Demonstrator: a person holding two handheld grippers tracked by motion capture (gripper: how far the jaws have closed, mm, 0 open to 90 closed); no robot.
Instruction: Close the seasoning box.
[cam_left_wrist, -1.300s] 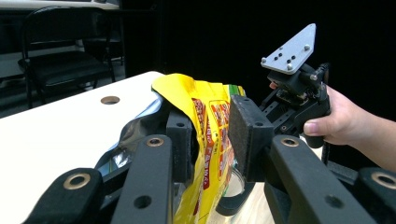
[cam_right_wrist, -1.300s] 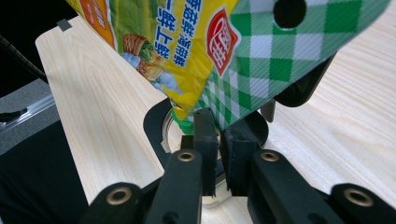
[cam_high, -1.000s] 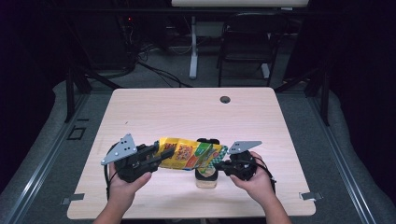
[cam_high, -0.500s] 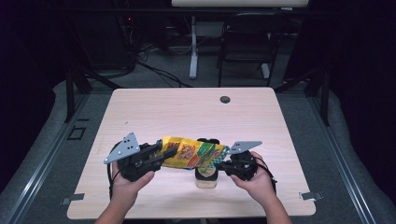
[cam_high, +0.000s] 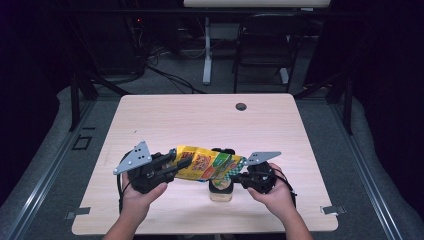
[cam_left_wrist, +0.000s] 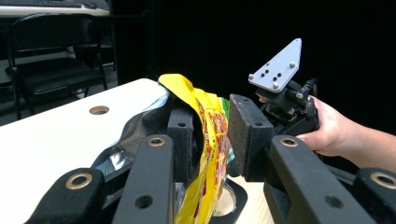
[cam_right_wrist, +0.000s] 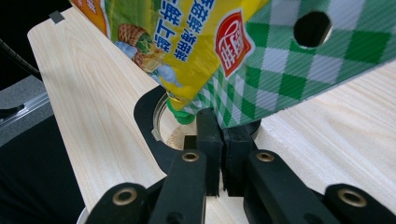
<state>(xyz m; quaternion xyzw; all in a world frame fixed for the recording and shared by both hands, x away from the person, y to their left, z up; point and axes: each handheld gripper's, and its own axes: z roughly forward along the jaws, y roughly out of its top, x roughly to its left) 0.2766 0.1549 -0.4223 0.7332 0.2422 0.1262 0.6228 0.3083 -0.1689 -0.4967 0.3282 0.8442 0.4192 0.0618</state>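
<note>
A yellow snack bag (cam_high: 205, 165) with a green checked end hangs slanted between my two grippers, over a small jar (cam_high: 220, 192) that wears a black funnel (cam_right_wrist: 144, 116). My left gripper (cam_high: 182, 161) holds the bag's open, silver-lined end. In the left gripper view one jaw sits inside the mouth and the bag's wall (cam_left_wrist: 210, 135) is crumpled between the pads. My right gripper (cam_right_wrist: 220, 121) is shut on the checked corner (cam_right_wrist: 280, 79), just above the funnel. Pale crumbs lie in the jar's mouth (cam_right_wrist: 177, 135).
The light wooden table (cam_high: 200, 120) has a round cable hole (cam_high: 241, 106) near its far edge. A black chair (cam_high: 260, 50) and desk legs stand beyond the table on the dark floor. The jar stands close to the table's near edge.
The left gripper has edged slightly toward the jar with the bag's end. The right gripper and the jar have stayed where they were.
</note>
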